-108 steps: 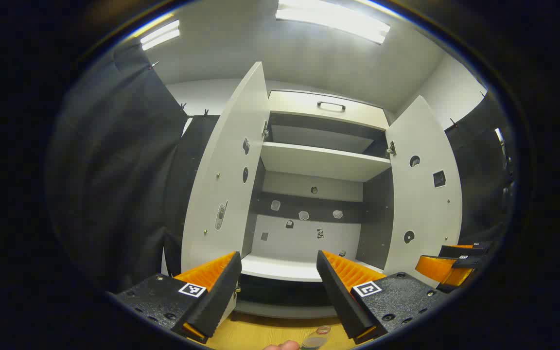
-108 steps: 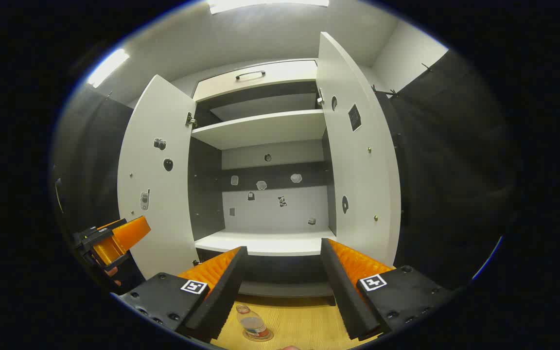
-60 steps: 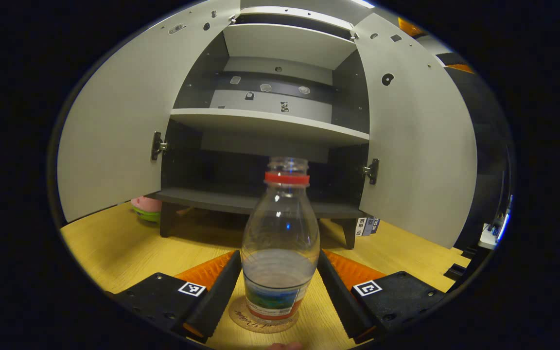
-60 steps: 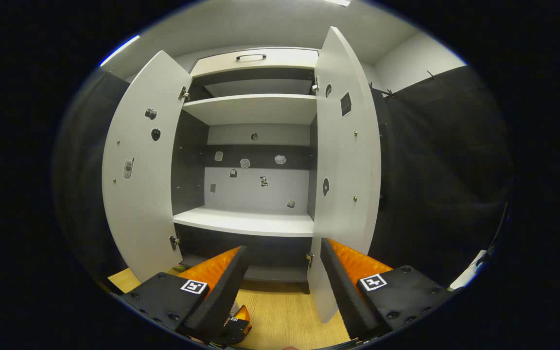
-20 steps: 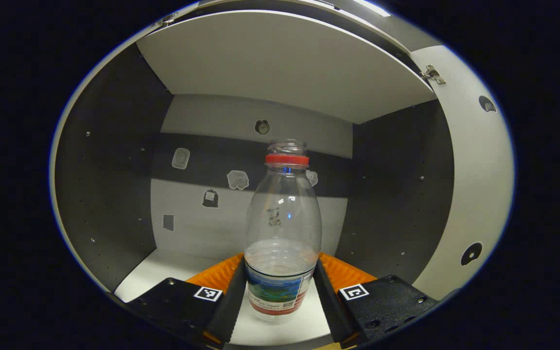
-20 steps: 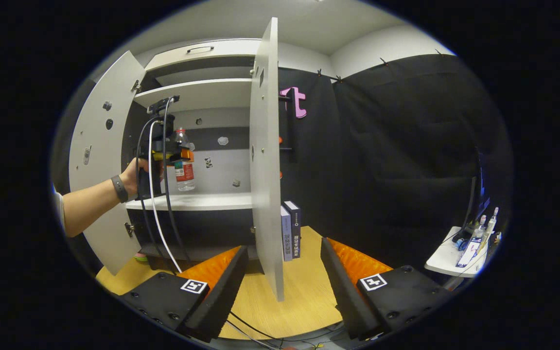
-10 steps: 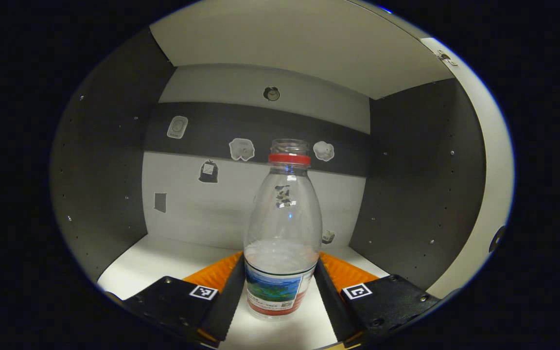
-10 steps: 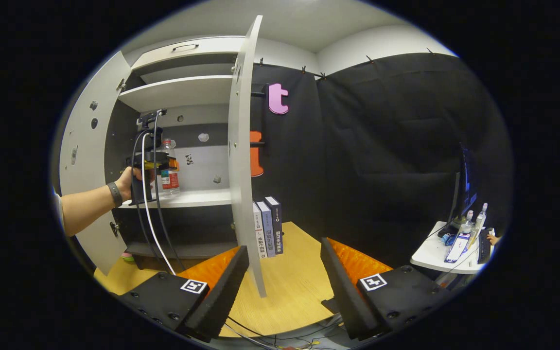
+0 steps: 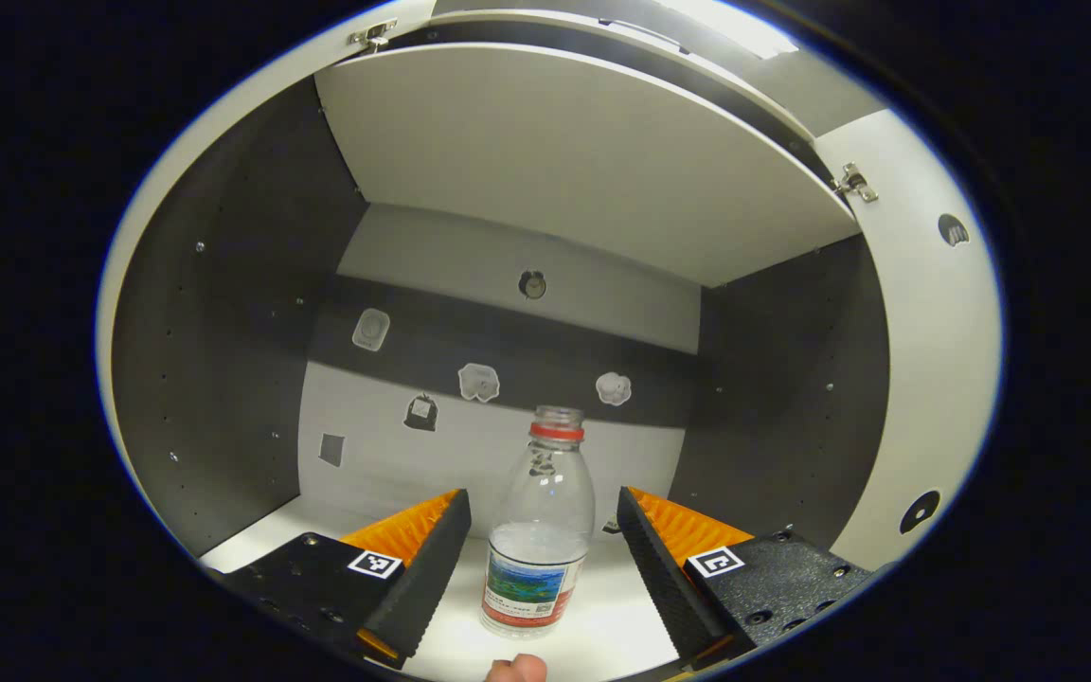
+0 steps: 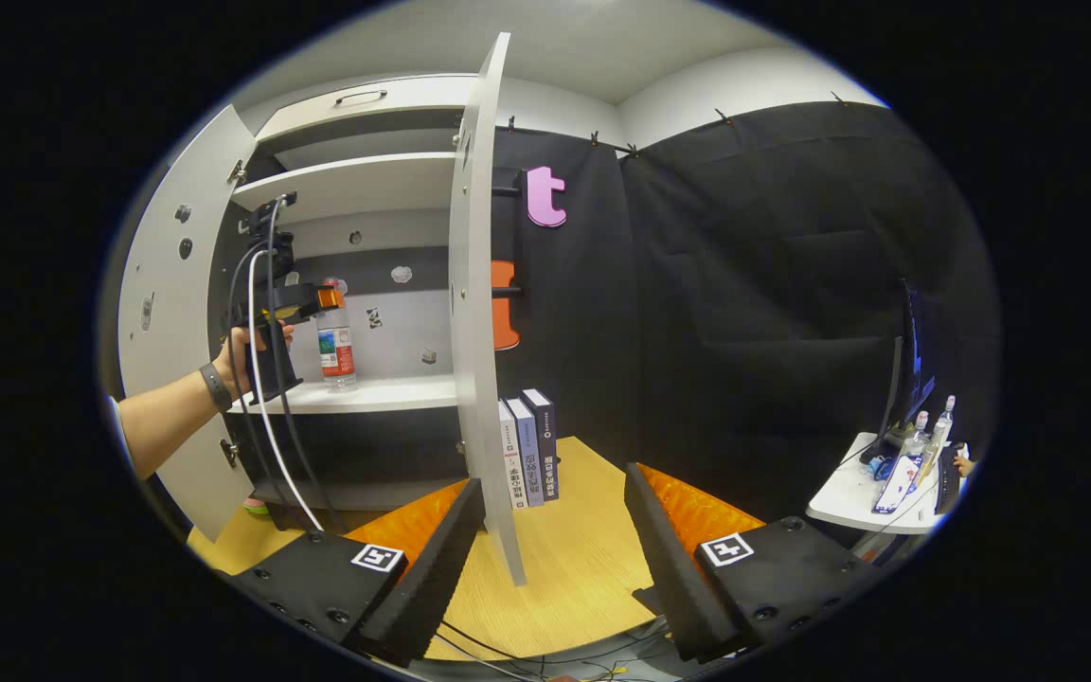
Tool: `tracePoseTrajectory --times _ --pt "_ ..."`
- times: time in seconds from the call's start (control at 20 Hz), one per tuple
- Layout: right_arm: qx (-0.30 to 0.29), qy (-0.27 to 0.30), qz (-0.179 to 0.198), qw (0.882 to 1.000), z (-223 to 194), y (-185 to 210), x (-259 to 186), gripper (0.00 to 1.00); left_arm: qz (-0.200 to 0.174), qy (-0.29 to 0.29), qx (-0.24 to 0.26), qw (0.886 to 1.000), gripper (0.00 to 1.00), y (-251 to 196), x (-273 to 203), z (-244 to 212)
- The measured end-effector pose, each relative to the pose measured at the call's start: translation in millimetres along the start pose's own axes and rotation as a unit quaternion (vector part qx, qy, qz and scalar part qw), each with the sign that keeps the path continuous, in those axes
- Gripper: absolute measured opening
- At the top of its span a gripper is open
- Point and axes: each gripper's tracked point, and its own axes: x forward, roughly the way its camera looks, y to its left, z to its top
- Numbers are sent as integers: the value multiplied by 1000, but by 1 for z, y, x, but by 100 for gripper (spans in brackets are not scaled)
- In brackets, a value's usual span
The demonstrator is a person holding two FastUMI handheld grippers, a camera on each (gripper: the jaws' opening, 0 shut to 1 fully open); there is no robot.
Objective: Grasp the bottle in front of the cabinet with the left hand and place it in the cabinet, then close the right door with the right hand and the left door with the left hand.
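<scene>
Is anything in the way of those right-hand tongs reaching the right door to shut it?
Nothing visible. The right door stands edge-on just ahead of the open right tongs, with only bare floor between them.

We see the bottle as clear, glossy plastic with a glossy printed label, standing on the cabinet's smooth, matt pale shelf. Beside the bottle, the left gripper shows ribbed fingers on grainy, matt plastic bodies. Above the bottle, a small hinge gleams like metal. The cabinet's side walls look dark and matt. In the right gripper view, the right door is a smooth, matt board; below it we see the floor as light wood grain, and beyond the door hangs matt, creased cloth.
</scene>
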Motion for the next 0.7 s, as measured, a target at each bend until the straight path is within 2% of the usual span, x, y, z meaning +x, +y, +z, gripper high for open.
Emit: tracePoseTrajectory --times 0.15,0.3,0.4,0.6,0.7 --pt "16 -23 24 999 17 11 2 98 11 -39 -11 999 94 2 -43 43" --pt "17 -42 56 997 28 26 6 98 3 -35 -25 999 94 -1 -90 61" --pt "17 -49 76 996 31 35 9 98 3 -40 -14 999 94 1 -126 72" --pt "20 -44 104 993 29 41 11 98 12 -33 3 999 94 7 -197 57" --pt "21 -38 115 992 32 35 12 98 35 -25 6 999 94 15 -230 37"
